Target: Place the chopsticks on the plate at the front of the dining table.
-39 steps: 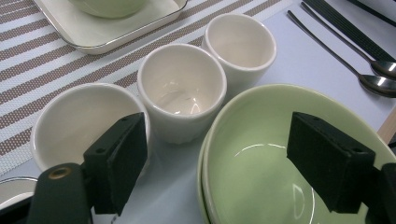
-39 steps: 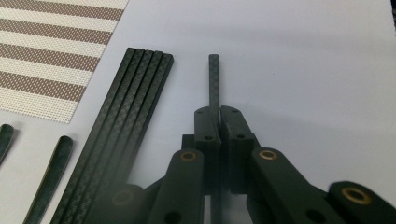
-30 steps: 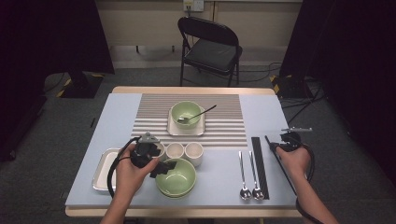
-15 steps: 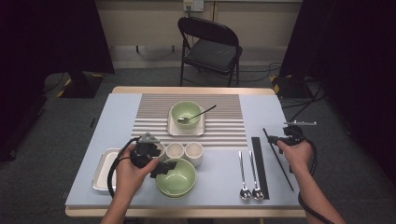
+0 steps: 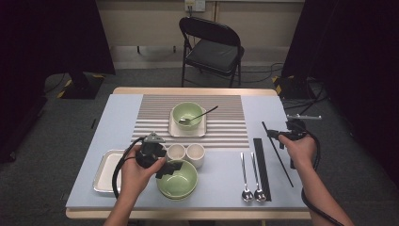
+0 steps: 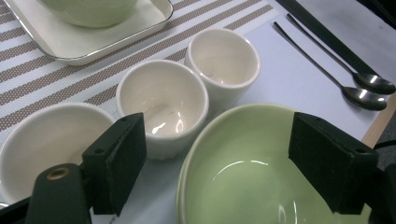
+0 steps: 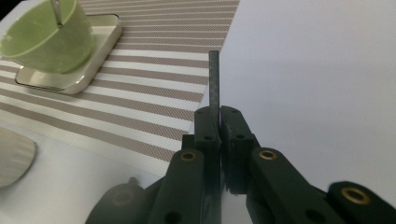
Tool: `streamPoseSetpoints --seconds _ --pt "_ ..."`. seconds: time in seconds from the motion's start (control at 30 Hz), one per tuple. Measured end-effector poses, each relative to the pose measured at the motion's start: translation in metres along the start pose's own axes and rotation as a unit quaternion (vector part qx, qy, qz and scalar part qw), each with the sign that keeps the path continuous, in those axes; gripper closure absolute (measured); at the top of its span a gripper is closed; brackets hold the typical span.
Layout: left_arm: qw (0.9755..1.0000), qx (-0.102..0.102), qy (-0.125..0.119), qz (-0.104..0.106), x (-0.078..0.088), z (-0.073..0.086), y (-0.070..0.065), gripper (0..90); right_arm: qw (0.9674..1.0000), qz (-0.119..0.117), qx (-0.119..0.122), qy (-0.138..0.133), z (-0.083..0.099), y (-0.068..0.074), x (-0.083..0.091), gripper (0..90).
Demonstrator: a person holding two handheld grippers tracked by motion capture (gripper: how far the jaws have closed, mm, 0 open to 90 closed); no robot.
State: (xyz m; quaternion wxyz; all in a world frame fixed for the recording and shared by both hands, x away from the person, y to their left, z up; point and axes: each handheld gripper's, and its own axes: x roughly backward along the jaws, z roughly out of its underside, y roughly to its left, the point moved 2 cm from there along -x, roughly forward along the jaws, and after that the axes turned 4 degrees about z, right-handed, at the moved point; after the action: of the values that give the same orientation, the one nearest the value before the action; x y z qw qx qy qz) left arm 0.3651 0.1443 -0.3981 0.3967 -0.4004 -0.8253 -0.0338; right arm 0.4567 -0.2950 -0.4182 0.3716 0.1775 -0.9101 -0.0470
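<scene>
At the right edge of the worktop point(image 5: 329, 155), your right gripper point(image 5: 282, 135) is clamped on a single black chopstick point(image 5: 277, 153), jaws pinched tight around it near one end. Seen from the right gripper view, the chopstick point(image 7: 214, 79) stands straight up out of the closed pads, a thin dark rod with a fine woven texture and a squared tip. From the high view its long axis runs diagonally, upper end toward the striped placemat point(image 5: 188, 117), lower end slanting back toward your forearm, and most of its length hangs below the grip, clear of the surface as far as I can judge. Just to its left lies the long black chopstick rest or sleeve point(image 5: 261, 167), running front to back, with two spoons point(image 5: 249, 176) beside it. That is the relation to mind: the chopstick sits askew to that strip, so you will likely need to swing it parallel before setting it anywhere (your right hand is plainly the nearer one)

Your left gripper point(image 5: 169, 169) hovers with jaws spread wide over the rim of the near green bowl point(image 6: 243, 172), gripping nothing, two white cups point(image 6: 163, 105) just beyond it
</scene>
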Motion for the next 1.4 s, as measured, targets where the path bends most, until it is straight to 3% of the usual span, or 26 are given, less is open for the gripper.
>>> streamPoseSetpoints --seconds 0.4,0.8,0.97,1.23,1.4 --pt "0.9999 -0.003 0.003 0.01 -0.005 -0.009 -0.006 19.1 0.9996 -0.02 0.019 -0.003 -0.016 0.027 -0.002 86.4" --pt "0.9999 -0.007 0.005 0.01 -0.009 -0.024 -0.015 19.0 0.999 -0.038 0.018 -0.016 -0.027 0.04 -0.001 86.4" --pt "0.9998 -0.01 0.0 0.016 -0.017 -0.033 -0.023 19.2 0.9985 -0.045 0.024 -0.02 -0.032 0.049 0.002 86.3" --pt "0.9995 -0.015 0.012 0.024 -0.025 -0.046 -0.034 19.2 0.9979 -0.054 0.03 -0.021 -0.035 0.058 0.0 86.3" --pt "0.9997 -0.012 0.003 0.022 -0.032 -0.055 -0.04 18.6 0.9971 -0.062 0.037 -0.022 -0.036 0.068 -0.001 86.3"
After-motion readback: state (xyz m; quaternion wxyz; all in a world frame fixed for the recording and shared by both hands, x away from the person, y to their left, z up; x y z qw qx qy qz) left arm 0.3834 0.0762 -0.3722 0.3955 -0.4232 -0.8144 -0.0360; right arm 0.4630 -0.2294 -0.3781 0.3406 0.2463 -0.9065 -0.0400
